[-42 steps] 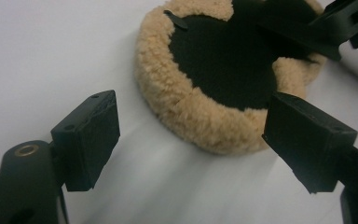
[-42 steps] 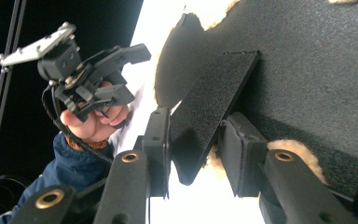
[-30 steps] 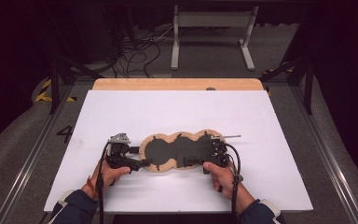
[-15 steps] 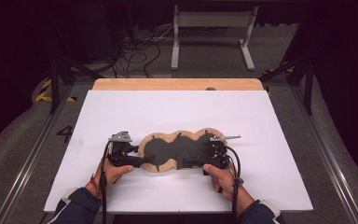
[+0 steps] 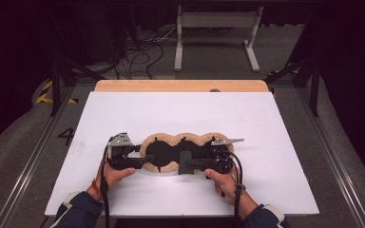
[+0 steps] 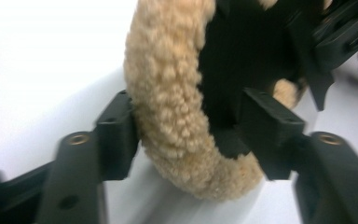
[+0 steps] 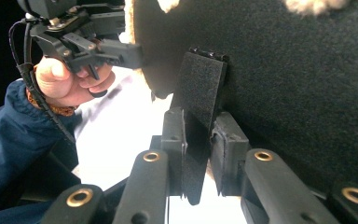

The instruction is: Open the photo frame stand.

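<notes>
A three-lobed black pad [image 5: 168,151] rimmed with tan fleece lies near the front of the white table top. My left gripper [image 5: 141,160] is at its left end. In the left gripper view that gripper [image 6: 191,126] has its jaws either side of the thick fleece rim [image 6: 168,84], pressing it. My right gripper [image 5: 185,164] comes in from the right along the pad's front edge. In the right gripper view the right gripper [image 7: 198,140] is shut on a black hook-and-loop strap [image 7: 200,84] that hangs off the black pad [image 7: 298,70]. The left gripper [image 7: 98,51] shows beyond.
The white sheet [image 5: 171,114] covers the table, with a wooden strip [image 5: 180,85] along the far edge. Behind on the floor stand a metal frame [image 5: 216,28] and loose cables [image 5: 142,52]. Metal rails run down both sides of the table.
My right gripper's jaws have moved left along the pad's front edge, with the strap in them. The left gripper stays at the pad's left end.
</notes>
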### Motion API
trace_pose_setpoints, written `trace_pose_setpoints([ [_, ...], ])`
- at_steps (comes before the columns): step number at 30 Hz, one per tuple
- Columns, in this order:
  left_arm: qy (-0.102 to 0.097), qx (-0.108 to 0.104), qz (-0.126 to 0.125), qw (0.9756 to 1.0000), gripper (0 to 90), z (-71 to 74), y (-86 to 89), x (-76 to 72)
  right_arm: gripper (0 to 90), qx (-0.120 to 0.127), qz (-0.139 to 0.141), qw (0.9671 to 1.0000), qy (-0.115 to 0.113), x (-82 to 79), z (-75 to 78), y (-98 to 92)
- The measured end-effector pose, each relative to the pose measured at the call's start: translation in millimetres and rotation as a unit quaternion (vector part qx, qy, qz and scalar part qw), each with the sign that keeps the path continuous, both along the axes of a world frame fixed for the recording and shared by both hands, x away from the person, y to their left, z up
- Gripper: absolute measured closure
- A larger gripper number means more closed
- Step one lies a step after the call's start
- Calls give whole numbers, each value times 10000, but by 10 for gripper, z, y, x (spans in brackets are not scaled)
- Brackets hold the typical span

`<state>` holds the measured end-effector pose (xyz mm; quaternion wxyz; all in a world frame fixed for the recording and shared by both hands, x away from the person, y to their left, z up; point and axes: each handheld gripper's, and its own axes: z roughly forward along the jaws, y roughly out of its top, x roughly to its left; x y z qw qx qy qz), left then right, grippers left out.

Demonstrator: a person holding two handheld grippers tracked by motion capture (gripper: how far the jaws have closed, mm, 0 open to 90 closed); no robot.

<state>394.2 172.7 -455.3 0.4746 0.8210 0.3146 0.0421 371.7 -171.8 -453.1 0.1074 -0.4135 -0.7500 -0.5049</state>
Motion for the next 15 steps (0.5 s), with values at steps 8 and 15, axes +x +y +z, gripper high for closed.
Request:
trace_pose_setpoints([
  [8,220,109,-402,9989,357,-66,-79,1,766,-111,55,9997,-233,-20,29,21],
  [15,-132,189,-227,9995,443,12,-72,-40,783,-196,11,9993,-307,-8,36,15],
])
